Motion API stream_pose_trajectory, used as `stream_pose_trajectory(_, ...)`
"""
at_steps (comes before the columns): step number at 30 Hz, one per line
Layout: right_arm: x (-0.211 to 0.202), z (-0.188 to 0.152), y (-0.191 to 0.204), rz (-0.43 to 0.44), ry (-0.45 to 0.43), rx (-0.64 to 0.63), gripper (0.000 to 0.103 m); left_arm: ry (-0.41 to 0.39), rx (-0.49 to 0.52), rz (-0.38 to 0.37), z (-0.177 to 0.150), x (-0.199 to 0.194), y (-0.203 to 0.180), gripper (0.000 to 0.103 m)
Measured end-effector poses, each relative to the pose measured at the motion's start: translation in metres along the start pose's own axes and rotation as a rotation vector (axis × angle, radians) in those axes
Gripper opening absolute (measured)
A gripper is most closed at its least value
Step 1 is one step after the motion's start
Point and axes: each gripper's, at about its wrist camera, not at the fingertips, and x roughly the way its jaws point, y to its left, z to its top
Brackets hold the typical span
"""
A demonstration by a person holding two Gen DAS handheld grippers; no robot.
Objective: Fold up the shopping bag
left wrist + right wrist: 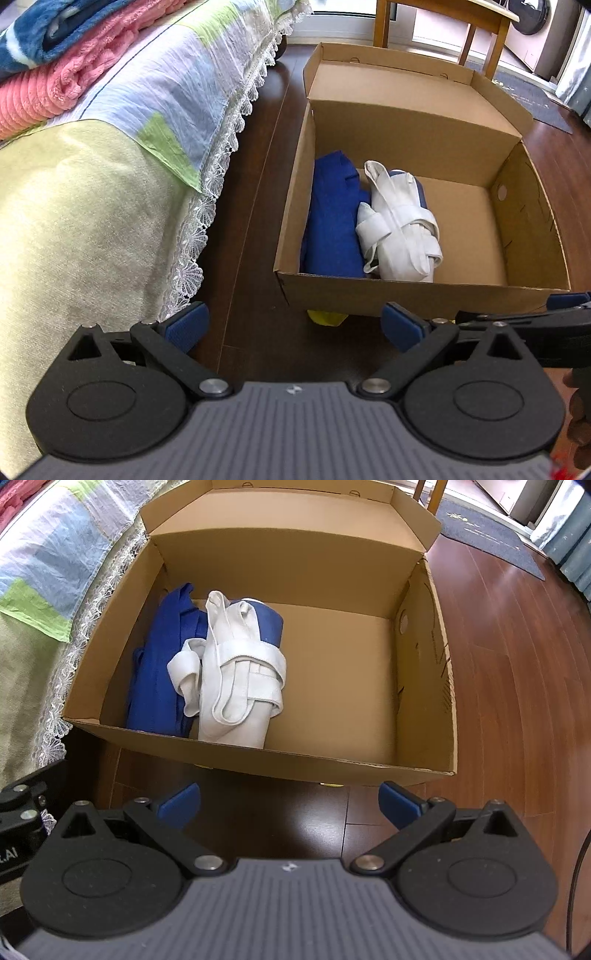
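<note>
Nearest the left wrist camera, the left gripper [295, 326], black-linked with blue-padded fingertips [188, 325], stands with its jaws spread wide and empty above the dark wood plank floor [251, 229]. At the right edge of that view part of the right gripper's black frame and a little of a person's hand [580, 417] appear. The right gripper [290, 805], of the same build, likewise hangs wide open with nothing between its blue pads [400, 805], just short of the near wall of an open brown cardboard box [332, 764].

Just under the box's near wall a small yellow object [327, 317] shows on the floor; what it is cannot be told.

Inside the box, toward its left side, lie two folded fabric shopping bags. The blue fabric bag [332, 221] rests against the left wall. The white fabric bag [399, 229], rolled and bound by its own white straps, lies touching it on the right, with a blue panel showing at its far end. The right half of the box floor is bare cardboard.

Left of the box, a bed with a pale green and light blue patchwork cover [155, 110], edged in white lace [218, 177], runs into the distance, bearing a folded pink blanket [55, 81] and a blue blanket [55, 26] stacked above it. Beyond the raised box lid stand wooden table legs [384, 26] and a dark grey floor mat [491, 542].
</note>
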Motion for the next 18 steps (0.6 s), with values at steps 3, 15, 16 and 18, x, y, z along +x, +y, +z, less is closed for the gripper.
stream_pose_trajectory(3, -0.0012, -0.0001, -0.0004, 0.001, -0.006, -0.005, 0.102, -0.002, -0.01, 0.017, -0.0004, 0.0003, -0.0004, 0.1)
stream_pose_trajectory(15, -0.0072, -0.0032, -0.0019, 0.006, -0.022, -0.013, 0.102, -0.008, -0.015, 0.042, 0.0007, -0.0021, -0.0006, 0.1)
stream_pose_trajectory(16, -0.0073, -0.0031, -0.0021, 0.006, -0.022, -0.013, 0.102, -0.008, -0.016, 0.032, 0.001, -0.0024, -0.0005, 0.1)
stream_pose_trajectory(18, -0.0074, -0.0028, -0.0024, 0.004, -0.023, -0.013, 0.102, -0.009, -0.012, 0.03, 0.0015, -0.0027, -0.0011, 0.1)
